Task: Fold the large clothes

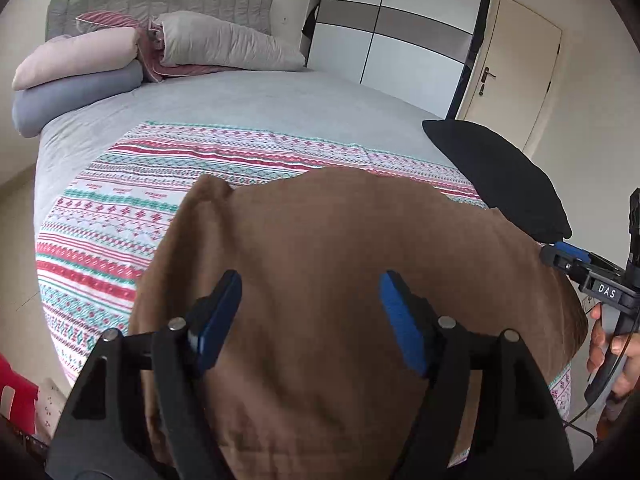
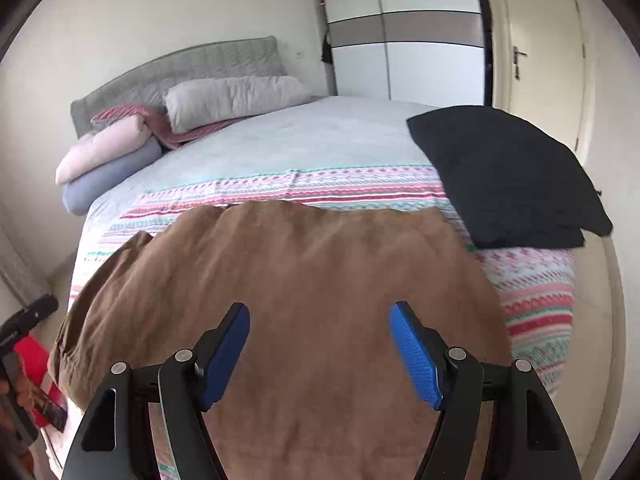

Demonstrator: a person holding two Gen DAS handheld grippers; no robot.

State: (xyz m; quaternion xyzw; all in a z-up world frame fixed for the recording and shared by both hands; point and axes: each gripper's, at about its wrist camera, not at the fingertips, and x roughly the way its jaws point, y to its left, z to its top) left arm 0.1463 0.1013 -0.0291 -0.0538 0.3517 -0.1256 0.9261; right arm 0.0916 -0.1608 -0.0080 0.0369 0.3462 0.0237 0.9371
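Note:
A large brown garment [image 1: 320, 248] lies spread on the patterned sheet [image 1: 120, 216] at the near end of the bed; it also shows in the right wrist view [image 2: 312, 272]. My left gripper [image 1: 310, 284] hovers over the garment's near part, jaws wide open and empty. My right gripper [image 2: 320, 316] hovers over the same garment, also wide open and empty. In the left wrist view the right gripper [image 1: 560, 258] shows at the garment's right edge, held by a hand.
A folded black garment [image 2: 504, 176] lies at the bed's right edge, beside the brown one. Pillows [image 2: 232, 100] and rolled bedding [image 2: 108, 160] are stacked at the grey headboard. A wardrobe [image 2: 404, 52] and a door [image 2: 540, 48] stand beyond. A red object [image 1: 14, 396] sits low on the left.

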